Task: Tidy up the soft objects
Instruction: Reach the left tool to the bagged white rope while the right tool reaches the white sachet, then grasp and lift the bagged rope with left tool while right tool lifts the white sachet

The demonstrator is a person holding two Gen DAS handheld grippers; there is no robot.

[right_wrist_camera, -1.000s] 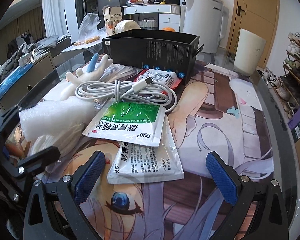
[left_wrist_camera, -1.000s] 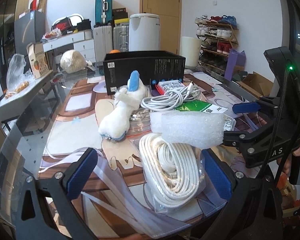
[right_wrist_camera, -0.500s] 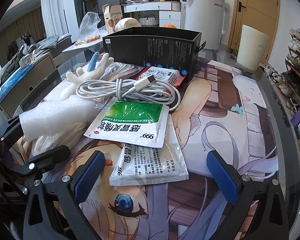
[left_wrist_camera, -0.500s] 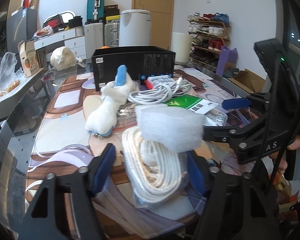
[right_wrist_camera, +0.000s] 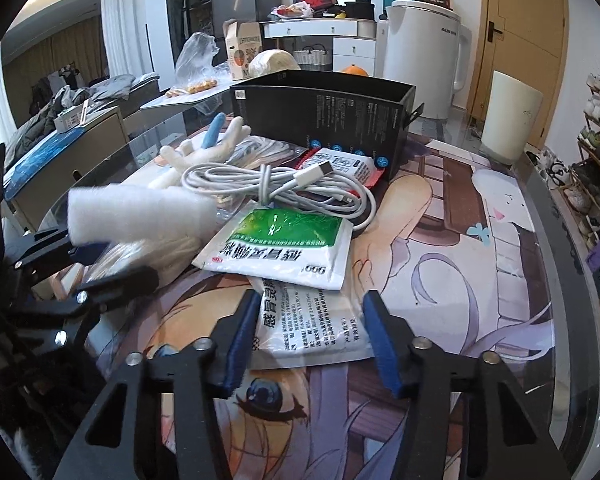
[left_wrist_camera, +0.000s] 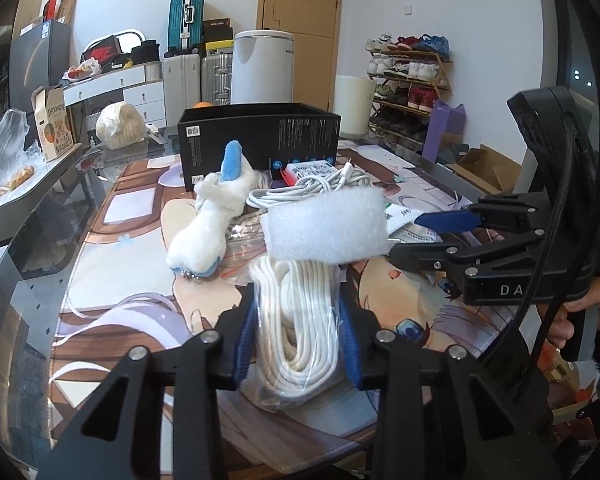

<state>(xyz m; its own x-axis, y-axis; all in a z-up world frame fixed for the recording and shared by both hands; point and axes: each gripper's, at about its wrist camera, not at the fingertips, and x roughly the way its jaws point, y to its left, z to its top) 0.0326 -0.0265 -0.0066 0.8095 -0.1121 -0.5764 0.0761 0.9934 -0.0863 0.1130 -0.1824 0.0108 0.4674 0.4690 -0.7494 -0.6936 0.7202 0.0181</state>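
A clear bag of coiled white rope (left_wrist_camera: 296, 332) lies on the printed table mat. My left gripper (left_wrist_camera: 298, 300) is still closing, and its blue pads squeeze the bag from both sides. A white foam block (left_wrist_camera: 326, 226) rests on the far end of the coil. In the right wrist view a flat white sachet (right_wrist_camera: 312, 324) lies between the fingers of my right gripper (right_wrist_camera: 313, 294). Those jaws are closing too, and their pads stand near the sachet's side edges. The sachet is still flat.
A green sachet (right_wrist_camera: 280, 240) overlaps the white one. Beyond it lie a bundled white charging cable (right_wrist_camera: 276, 184) and a red-and-white packet (right_wrist_camera: 340, 164). A white plush toy (left_wrist_camera: 204, 228) lies left of the cable. An open black box (left_wrist_camera: 260, 140) stands behind them all.
Both grippers' jaws have narrowed from wide open. The left ones have come in onto the bagged rope, the right ones around the white sachet. Neither hand has shifted much.
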